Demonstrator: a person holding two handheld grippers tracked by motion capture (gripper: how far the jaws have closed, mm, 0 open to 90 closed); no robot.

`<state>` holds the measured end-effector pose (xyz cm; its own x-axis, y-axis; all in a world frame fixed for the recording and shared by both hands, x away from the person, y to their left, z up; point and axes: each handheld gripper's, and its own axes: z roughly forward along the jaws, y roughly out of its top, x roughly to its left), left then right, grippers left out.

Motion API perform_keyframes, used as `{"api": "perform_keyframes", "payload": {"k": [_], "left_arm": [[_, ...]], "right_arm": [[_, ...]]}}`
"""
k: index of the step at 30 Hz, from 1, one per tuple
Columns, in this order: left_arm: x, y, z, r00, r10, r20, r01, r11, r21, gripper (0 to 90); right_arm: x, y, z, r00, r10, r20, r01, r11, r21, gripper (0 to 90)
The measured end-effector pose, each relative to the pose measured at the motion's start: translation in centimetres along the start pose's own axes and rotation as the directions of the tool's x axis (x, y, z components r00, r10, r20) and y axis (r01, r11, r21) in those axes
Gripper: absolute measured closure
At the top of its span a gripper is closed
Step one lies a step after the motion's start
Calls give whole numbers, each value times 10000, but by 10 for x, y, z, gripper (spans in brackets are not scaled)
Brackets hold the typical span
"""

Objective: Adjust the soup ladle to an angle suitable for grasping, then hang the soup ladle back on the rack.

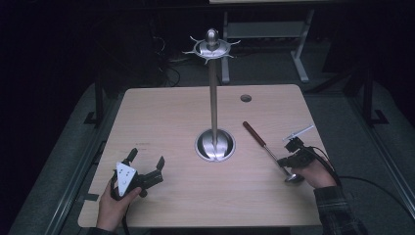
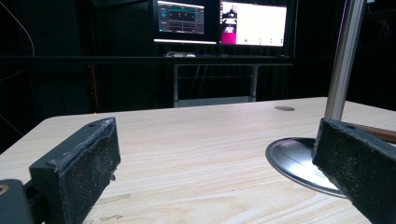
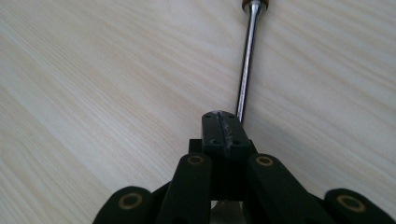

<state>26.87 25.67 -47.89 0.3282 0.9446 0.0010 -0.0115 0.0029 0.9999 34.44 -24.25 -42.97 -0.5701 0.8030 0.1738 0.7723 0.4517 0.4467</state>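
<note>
Ladle [image 1: 268, 151]: rigid, slick steel shaft, bowl-heavy; right gripper [image 3: 227, 127] clamped shut on shaft near bowl, left gripper [image 1: 147, 164] wide open, empty.

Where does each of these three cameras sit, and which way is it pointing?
High view: above the table, looking forward and down; both hands, left gripper, right gripper.
Left gripper view: low, between open jaws, facing the stand and monitors.
Right gripper view: looking down shut jaws along the ladle.
Shared: the table, the ladle.
</note>
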Motion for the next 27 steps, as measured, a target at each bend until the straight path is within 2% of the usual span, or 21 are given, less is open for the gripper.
{"api": "perform_keyframes", "payload": {"k": [2,10,13,15,19,20,27], "left_arm": [[0,0,0,10000,-4,2,4,10000,-10,2],[-1,0,0,10000,-77,-14,77,9999,-83,2],[-1,0,1,10000,-80,-2,80,9999,-78,3],[-1,0,0,10000,-79,2,79,9999,-88,2],[0,0,0,10000,-92,5,92,9999,-71,3],[0,0,0,10000,-85,8,86,9999,-79,3],[-1,0,0,10000,-71,15,71,9999,-81,3]], "right_arm": [[-1,2,-3,9999,91,-111,-92,9998,-164,869],[-5,21,-7,9999,169,32,-167,9990,-410,780],[-5,37,-7,9999,50,139,-45,9994,-329,749],[-5,42,-6,9999,63,135,-59,9994,-332,741],[-6,62,0,9997,11,227,-11,10000,25,711],[-6,62,0,9997,11,227,-11,10000,25,711],[-11,86,18,9993,-27,373,15,9995,319,706]]}}
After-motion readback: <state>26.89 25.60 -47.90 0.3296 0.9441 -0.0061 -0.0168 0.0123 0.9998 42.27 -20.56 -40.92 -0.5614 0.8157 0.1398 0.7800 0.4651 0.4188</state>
